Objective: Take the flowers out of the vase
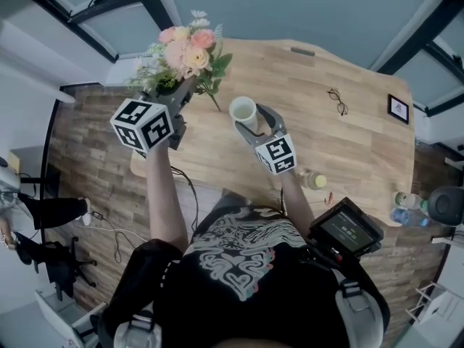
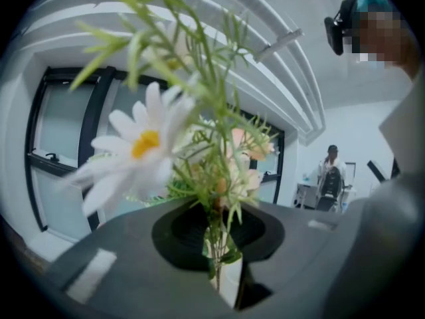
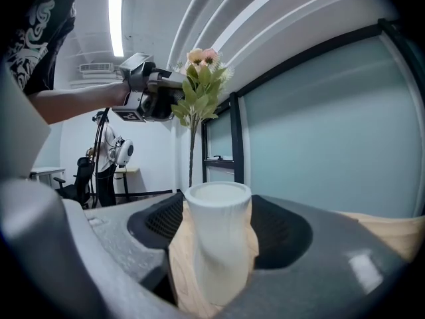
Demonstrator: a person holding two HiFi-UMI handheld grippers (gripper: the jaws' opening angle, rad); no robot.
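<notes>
Two states: left gripper (image 2: 216, 248) pinches flowers (image 2: 143, 145); jaws of right gripper (image 3: 222, 268) stand wide around vase (image 3: 216, 218).

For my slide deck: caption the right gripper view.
Right gripper brackets the empty white vase while the left gripper holds the bouquet aloft behind.

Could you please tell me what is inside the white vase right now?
The vase looks empty at its mouth. The flowers are out of it, clamped in the jaws of the left gripper beside it. The vase's bottom is hidden by its own walls.
</notes>
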